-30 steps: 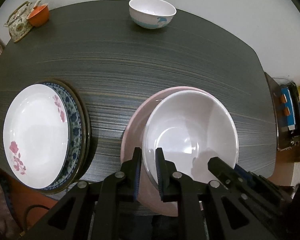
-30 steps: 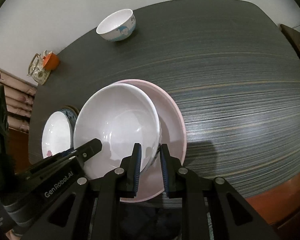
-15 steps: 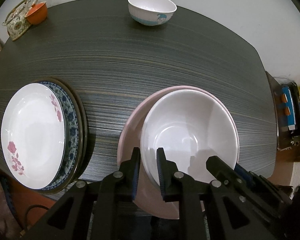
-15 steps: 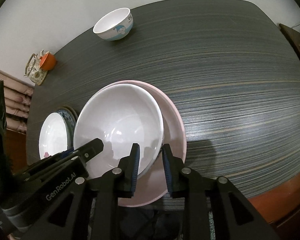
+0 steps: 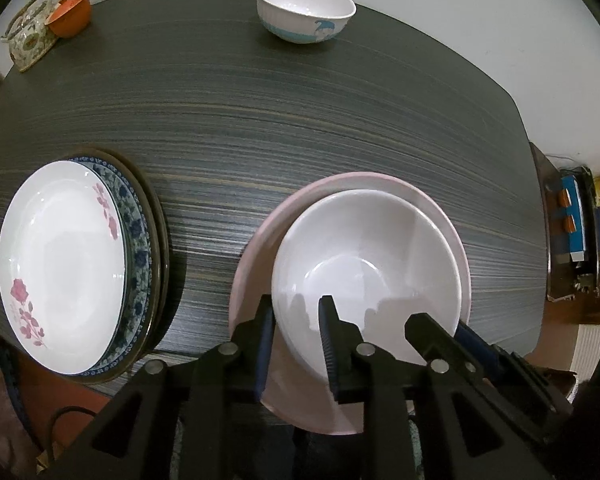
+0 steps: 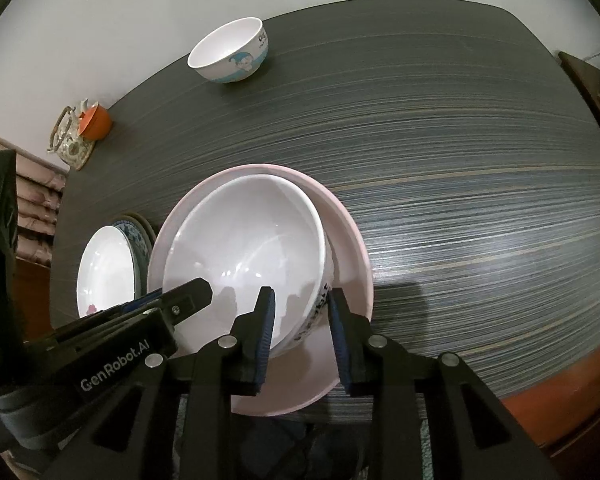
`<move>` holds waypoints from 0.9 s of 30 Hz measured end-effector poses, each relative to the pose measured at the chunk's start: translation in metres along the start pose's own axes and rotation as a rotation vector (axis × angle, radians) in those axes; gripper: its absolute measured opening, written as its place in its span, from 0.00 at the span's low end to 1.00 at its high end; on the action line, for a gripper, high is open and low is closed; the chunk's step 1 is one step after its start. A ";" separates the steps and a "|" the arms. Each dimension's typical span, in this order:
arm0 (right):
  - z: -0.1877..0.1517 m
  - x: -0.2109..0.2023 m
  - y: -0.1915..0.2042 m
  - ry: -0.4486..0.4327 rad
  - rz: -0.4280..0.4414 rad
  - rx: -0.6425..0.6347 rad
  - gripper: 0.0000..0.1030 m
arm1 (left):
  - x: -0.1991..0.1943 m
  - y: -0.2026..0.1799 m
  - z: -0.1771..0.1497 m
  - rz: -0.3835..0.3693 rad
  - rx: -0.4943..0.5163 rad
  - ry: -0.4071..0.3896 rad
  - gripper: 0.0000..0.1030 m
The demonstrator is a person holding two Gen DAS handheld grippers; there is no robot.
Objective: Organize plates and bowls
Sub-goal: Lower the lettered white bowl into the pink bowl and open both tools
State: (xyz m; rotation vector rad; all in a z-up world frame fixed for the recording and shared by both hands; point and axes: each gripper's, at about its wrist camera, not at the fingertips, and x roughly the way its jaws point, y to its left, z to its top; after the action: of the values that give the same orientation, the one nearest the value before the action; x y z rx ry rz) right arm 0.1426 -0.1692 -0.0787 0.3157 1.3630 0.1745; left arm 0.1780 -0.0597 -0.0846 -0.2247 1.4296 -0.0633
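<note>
- Now both my grippers are opening: the left gripper (image 5: 296, 320) and the right gripper (image 6: 302, 314) were pinching the rim of the white bowl (image 5: 366, 276), and now the pads stand off it.
- So the bowl rests inside the pink plate (image 5: 256, 248); this stacking step looks done.
- 1 small bowl (image 5: 306, 10) waits far behind the pink plate.

Counted on one table (image 5: 340, 120): two white bowls (image 5: 366, 280) (image 5: 306, 10), one pink plate (image 5: 256, 248), one stack of three plates (image 5: 64, 264), one orange cup (image 5: 70, 16), one teapot (image 5: 30, 40), and two grippers (image 5: 296, 320) (image 6: 302, 312).
</note>
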 end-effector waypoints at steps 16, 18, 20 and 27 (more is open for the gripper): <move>-0.001 -0.010 -0.004 -0.024 0.006 0.004 0.33 | -0.018 0.006 -0.001 -0.001 0.012 -0.055 0.33; -0.001 -0.011 -0.005 -0.029 0.005 0.003 0.34 | -0.020 0.006 -0.001 -0.004 0.016 -0.067 0.33; -0.001 -0.012 -0.005 -0.033 0.008 0.006 0.36 | -0.023 0.007 -0.001 -0.010 0.020 -0.075 0.34; 0.001 -0.018 -0.005 -0.047 0.025 0.004 0.38 | -0.038 0.008 0.000 -0.055 0.033 -0.114 0.34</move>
State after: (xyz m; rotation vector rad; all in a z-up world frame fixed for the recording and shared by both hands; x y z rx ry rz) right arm 0.1397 -0.1797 -0.0634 0.3387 1.3138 0.1842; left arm 0.1718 -0.0447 -0.0492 -0.2369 1.3082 -0.1180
